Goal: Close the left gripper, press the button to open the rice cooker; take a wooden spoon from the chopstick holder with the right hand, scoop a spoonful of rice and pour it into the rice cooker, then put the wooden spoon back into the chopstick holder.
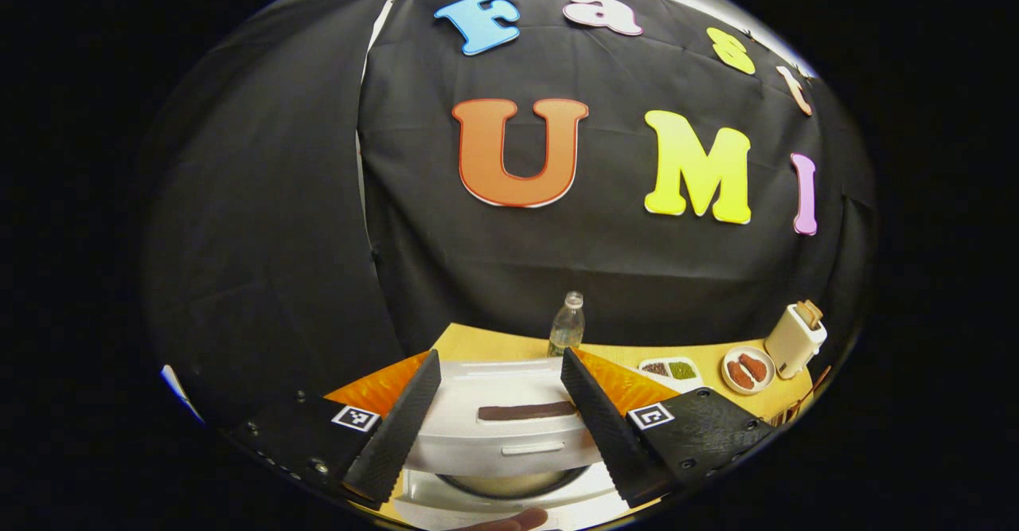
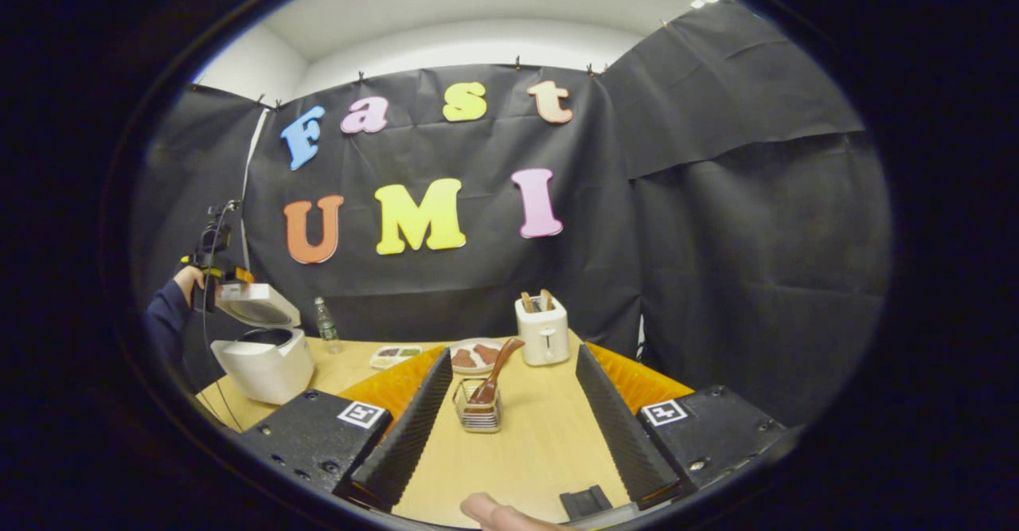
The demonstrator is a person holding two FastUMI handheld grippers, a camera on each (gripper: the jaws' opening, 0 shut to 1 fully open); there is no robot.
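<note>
White and round, the rice cooker (image 2: pixel 267 364) sits at the left end of the yellow table (image 2: pixel 525 443). Its lid (image 2: pixel 256 305) is up and tips back toward the black wall. In the left gripper view the lid (image 1: pixel 501 415) sits between the two black fingers of the left gripper (image 1: pixel 500 427), and the metal pot (image 1: pixel 509 483) shows under it. Those fingers are wide apart and hold nothing. In the right gripper view the left gripper (image 2: pixel 213 264) is far off above the lid, with a hand (image 2: pixel 189 280) and a dark sleeve (image 2: pixel 163 320) behind it.

Out in front of the right gripper (image 2: pixel 509 419) stands a small wire holder (image 2: pixel 478 413). It is well apart from the fingers. The right gripper's fingers are wide apart too, and hold nothing. The wooden spoon (image 2: pixel 495 372) stands in the holder. Its handle leans up and to the right, toward the toaster (image 2: pixel 543 330), and its scoop end is down in the holder.

Behind the holder lie a plate (image 2: pixel 471 356) with brown food and a small white tray (image 2: pixel 396 353). A water bottle (image 2: pixel 325 326) stands near the wall beside the cooker. A fingertip (image 2: pixel 489 511) shows at the bottom edge.
</note>
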